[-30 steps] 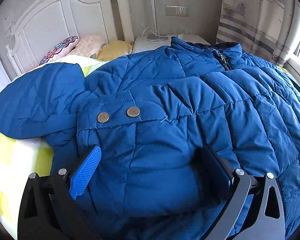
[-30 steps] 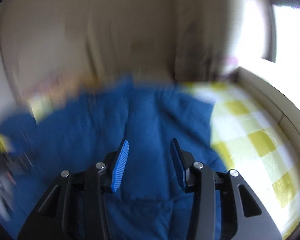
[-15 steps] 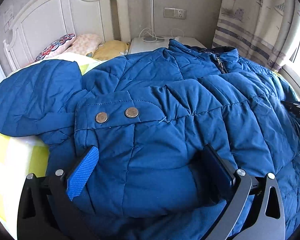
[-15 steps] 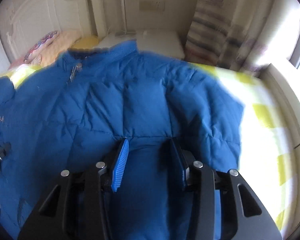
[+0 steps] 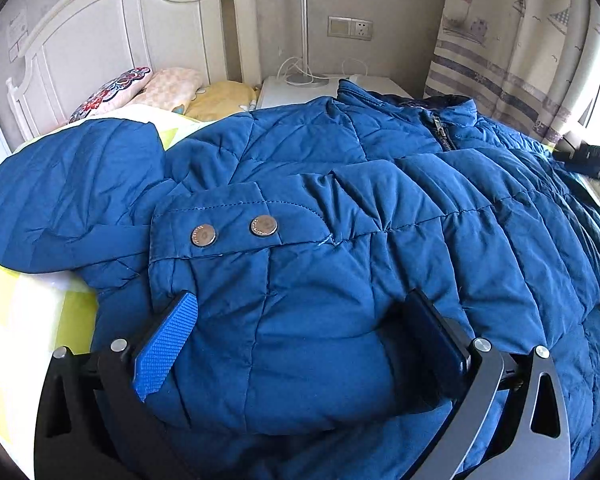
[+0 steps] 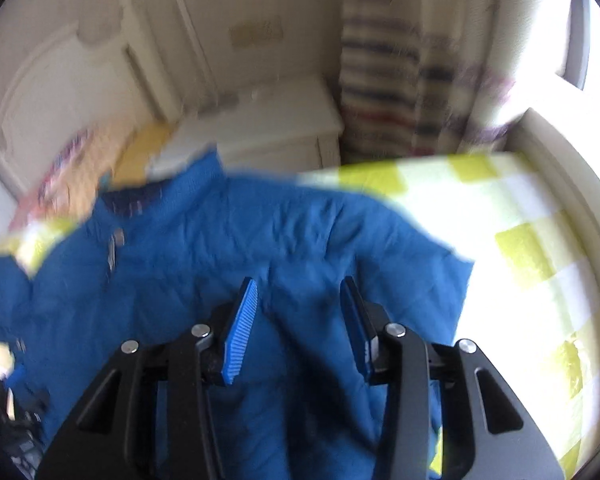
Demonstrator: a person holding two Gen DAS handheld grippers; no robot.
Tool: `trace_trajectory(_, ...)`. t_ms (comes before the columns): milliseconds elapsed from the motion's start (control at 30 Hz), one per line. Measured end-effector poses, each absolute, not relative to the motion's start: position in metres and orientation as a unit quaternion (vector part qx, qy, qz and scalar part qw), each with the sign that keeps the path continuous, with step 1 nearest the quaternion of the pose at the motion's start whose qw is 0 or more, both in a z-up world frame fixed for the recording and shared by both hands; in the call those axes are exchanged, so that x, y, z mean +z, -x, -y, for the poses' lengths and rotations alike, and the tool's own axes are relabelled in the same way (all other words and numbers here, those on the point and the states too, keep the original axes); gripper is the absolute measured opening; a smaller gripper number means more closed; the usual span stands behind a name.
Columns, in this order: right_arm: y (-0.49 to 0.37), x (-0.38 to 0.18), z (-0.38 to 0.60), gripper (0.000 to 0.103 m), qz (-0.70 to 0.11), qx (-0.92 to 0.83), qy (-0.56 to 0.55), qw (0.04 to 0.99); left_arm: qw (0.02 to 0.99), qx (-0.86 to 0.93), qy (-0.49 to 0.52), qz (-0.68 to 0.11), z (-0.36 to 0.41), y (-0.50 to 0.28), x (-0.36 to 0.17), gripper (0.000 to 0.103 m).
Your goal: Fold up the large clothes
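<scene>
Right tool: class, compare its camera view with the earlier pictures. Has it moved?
Yes. The right tool has swung toward the bare checked bedspread: the white nightstand slid leftward in its view, and its jaws are opening above the blue jacket.

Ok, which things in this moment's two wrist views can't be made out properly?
- Right wrist view: motion blur smears the blue jacket and the pillows behind it.
- Right wrist view: blur leaves it unclear whether the opening right tool touches fabric.
- Left wrist view: the bulging sleeve cuff hides the left tool's far pad.
- Both views: the jacket's hem runs out of frame.
</scene>
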State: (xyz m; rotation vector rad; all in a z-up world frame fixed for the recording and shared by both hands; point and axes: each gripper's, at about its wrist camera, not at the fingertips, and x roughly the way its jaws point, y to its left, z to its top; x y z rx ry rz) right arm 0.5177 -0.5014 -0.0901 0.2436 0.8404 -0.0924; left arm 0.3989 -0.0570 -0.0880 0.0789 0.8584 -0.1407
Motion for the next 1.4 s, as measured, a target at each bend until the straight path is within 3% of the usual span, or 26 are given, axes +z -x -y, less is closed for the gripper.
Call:
trace_trajectory(33, -0.519, -0.093, 0.507, 0.053, -0.399, -0.070, -0.121, 0.906, 0.906, -0.068, -0.039, -0.416, 0.058, -0.399, -0.088, 0.099)
trace_trajectory(100, -0.525, -0.112, 0.514, 0.053, -0.443, -0.079, -0.135, 0.883, 0.906, -0.069, -0.037, -0.415, 0.057, -0.398, -0.087, 0.099)
trace_trajectory(200, -0.522, -0.102, 0.501, 0.053, -0.442, -0.112, -0.100, 0.884, 0.906, -0.069, -0.036, -0.415, 0.057, -0.399, -0.087, 0.099)
trace_trajectory(300, -0.502, -0.073, 0.460, 0.053, -0.383, -0.078, -0.072, 0.917, 0.906, -0.069, -0.036, -0.415, 0.057, -0.398, -0.088, 0.099)
trace_trajectory(533, -0.510, -0.113, 0.343, 0.054, -0.445, 0.024, 0.089, 0.891, 0.907, -0.072, -0.029, -0.413, 0.056, -0.398, -0.088, 0.099)
trace_trajectory(700, -0.492, -0.081, 0.352, 0.054, -0.412, -0.007, 0.022, 0.911, 0.909, -0.083, -0.007, -0.408, 0.050, -0.397, -0.086, 0.099)
trace_trajectory(800, -0.450, -0.061, 0.333, 0.066, -0.372, 0.047, 0.018, 0.927, 0.909, -0.084, -0.006, -0.408, 0.050, -0.397, -0.086, 0.099)
trace_trajectory(967, -0.423, -0.105, 0.290, 0.070, -0.424, 0.077, 0.118, 0.895, 0.909, -0.087, -0.001, -0.407, 0.049, -0.397, -0.085, 0.099)
trace_trajectory(1100, -0.420, -0.102, 0.302, 0.070, -0.433, 0.079, 0.075, 0.895, 0.910, -0.098, 0.021, -0.402, 0.042, -0.396, -0.083, 0.099)
trace_trajectory(1167, -0.405, -0.080, 0.316, 0.070, -0.389, 0.066, 0.050, 0.918, 0.910, -0.104, 0.033, -0.399, 0.038, -0.396, -0.083, 0.099)
trace_trajectory(1267, -0.388, -0.069, 0.339, 0.082, -0.344, 0.000, 0.026, 0.939, 0.911, -0.111, 0.044, -0.395, 0.036, -0.395, -0.081, 0.099)
trace_trajectory(1400, -0.396, -0.113, 0.381, 0.082, -0.400, -0.058, -0.020, 0.914, 0.915, -0.128, 0.101, -0.369, 0.015, -0.389, -0.072, 0.099)
